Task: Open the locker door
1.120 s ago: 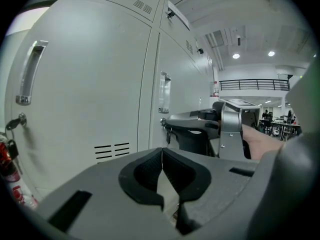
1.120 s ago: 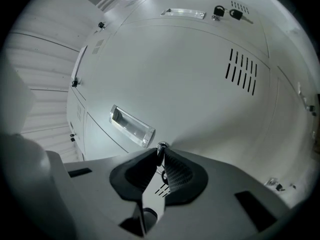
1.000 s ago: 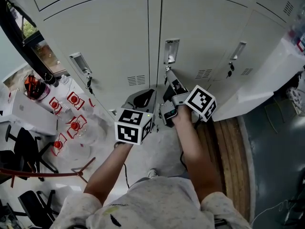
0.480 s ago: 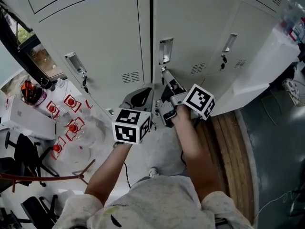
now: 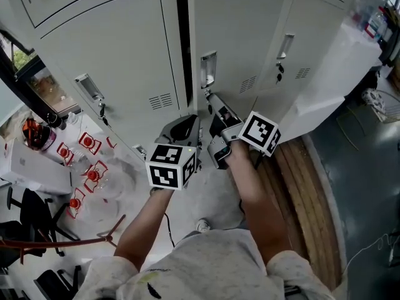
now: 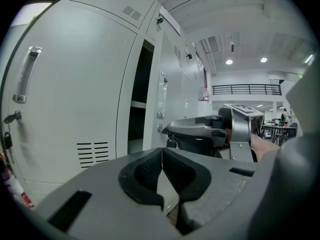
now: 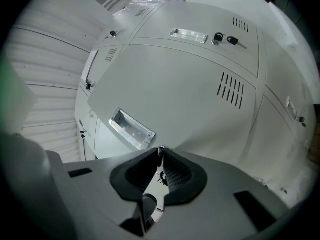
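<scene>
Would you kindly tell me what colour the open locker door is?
The locker door is plain pale grey, clearest in the head view.

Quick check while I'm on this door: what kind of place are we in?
Probably a locker area in a large workshop or lab hall: a bank of grey metal lockers, a mezzanine railing under ceiling lights, and office chairs nearby.

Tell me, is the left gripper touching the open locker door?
Apart: the left gripper view shows the left gripper, jaws together, well short of the locker door.
</scene>
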`<state>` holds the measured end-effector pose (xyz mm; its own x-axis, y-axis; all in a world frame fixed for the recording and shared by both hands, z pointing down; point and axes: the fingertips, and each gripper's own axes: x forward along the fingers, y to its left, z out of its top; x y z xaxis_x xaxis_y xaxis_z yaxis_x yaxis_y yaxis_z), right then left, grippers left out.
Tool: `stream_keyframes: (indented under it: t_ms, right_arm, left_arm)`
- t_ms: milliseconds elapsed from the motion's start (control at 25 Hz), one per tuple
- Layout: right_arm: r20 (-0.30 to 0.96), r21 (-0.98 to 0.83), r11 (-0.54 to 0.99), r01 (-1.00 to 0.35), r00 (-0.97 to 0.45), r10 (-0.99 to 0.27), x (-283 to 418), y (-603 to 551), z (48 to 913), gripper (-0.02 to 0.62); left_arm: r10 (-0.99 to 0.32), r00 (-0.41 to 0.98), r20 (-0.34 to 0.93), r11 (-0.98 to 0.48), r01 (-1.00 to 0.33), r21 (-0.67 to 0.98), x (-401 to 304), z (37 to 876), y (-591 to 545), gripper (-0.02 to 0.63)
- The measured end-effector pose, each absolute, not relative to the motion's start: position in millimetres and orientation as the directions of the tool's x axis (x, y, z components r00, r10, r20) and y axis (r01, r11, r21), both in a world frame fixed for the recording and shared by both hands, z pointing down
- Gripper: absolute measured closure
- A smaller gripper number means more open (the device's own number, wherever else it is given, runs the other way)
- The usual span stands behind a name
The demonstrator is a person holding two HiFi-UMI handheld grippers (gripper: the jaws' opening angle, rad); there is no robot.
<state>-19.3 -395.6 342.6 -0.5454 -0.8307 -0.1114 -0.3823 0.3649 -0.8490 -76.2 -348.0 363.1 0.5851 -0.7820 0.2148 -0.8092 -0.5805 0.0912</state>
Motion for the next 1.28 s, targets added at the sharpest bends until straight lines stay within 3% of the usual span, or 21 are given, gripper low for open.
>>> stream_keyframes:
  t_ms: [480, 960, 1280]
  right_arm:
    - [-0.144, -0.877, 0.361, -0.318, -0.542, -0.828, 2.0, -370.6, 343.1, 0.575]
    - [-0.143, -0.851, 0.368, -0.374, -0.510, -0.848, 32.0, -346.9, 343.3, 0.575]
    - [-0.169, -0.852, 0.399, -0.340, -0.542, -0.823, 54.7, -331.2, 342.0, 0.575]
  left_arm:
    - [-0.738, 0.645, 0.199, -0.640, -0.762, 0.095, -59.3, 360.0, -325.3, 0.600]
    - [-0.701, 0.686, 0.192, -0.683, -0.724, 0.093, -37.9, 360.1, -307.9, 0.600]
    - [-0.705, 0.683, 0.194, -0.681, -0.727, 0.084, -13.7, 359.5, -295.7, 0.600]
